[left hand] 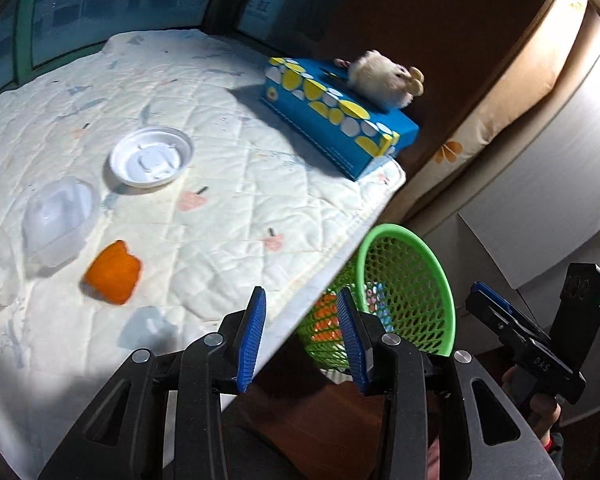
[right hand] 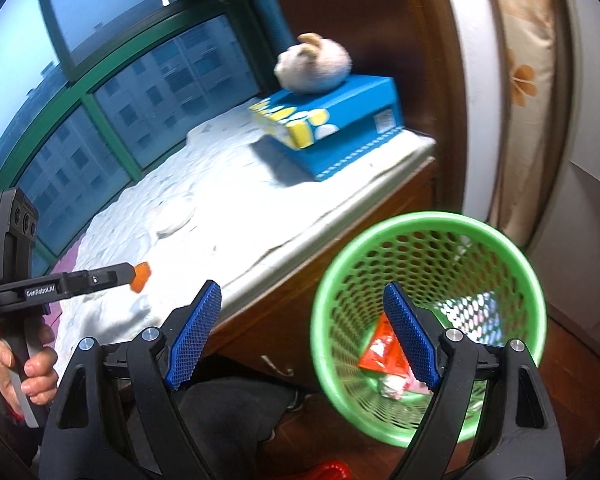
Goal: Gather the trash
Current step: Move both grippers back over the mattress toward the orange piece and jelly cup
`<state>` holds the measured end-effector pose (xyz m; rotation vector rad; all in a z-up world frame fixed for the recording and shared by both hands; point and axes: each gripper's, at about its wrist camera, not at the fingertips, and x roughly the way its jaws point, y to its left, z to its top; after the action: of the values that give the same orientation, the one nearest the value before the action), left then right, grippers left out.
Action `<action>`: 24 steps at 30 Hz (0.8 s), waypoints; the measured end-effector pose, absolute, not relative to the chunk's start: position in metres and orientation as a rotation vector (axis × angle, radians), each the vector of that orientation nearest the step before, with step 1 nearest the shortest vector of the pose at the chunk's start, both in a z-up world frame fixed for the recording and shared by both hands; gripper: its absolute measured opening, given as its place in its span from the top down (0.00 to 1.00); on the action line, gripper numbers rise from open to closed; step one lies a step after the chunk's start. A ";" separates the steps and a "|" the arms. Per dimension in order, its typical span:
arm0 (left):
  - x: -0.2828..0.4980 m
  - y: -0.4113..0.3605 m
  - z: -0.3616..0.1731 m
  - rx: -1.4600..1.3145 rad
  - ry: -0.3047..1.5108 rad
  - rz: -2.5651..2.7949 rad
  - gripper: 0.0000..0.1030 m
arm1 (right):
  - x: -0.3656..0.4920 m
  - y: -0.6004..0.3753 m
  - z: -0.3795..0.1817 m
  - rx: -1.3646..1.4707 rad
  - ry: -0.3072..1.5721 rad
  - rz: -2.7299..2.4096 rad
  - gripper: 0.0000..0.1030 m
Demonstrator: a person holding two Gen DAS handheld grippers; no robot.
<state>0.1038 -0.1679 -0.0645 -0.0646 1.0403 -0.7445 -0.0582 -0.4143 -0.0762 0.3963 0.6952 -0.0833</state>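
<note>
A green mesh bin (right hand: 428,240) stands on the floor beside the quilted pad (left hand: 228,208), with an orange wrapper (right hand: 380,354) and other scraps inside; it also shows in the left wrist view (left hand: 412,276). An orange peel (left hand: 114,274), a white plastic lid (left hand: 152,156) and clear plastic cups (left hand: 58,220) lie on the pad. My left gripper (left hand: 302,338) is open and empty over the pad's edge, right of the peel. My right gripper (right hand: 304,334) is open and empty above the bin's near rim.
A blue tissue box (left hand: 340,120) with a plush toy (left hand: 380,78) on top sits at the pad's far corner. Windows (right hand: 100,80) run behind the pad. A wooden wall and a curtain (right hand: 516,92) stand to the right.
</note>
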 end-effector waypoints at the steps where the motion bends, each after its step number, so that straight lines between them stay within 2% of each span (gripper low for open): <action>1: 0.108 -0.157 -0.063 -0.079 1.036 -0.726 0.65 | -0.053 -0.408 -0.076 0.388 0.699 -0.067 0.20; 8: 0.127 -0.083 -0.059 -0.134 1.003 -0.568 0.65 | -0.017 -0.362 -0.076 0.338 0.728 0.036 0.20; 21: 0.144 0.043 -0.064 -0.186 0.965 -0.343 0.59 | 0.041 -0.277 -0.078 0.262 0.774 0.215 0.20; 24: 0.147 0.064 -0.070 -0.182 0.976 -0.309 0.58 | 0.053 -0.257 -0.082 0.243 0.791 0.246 0.23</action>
<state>0.1468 0.0644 -0.0698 -0.1821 0.9756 -0.3089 0.0527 -0.2575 -0.0823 0.2429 0.7912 0.2456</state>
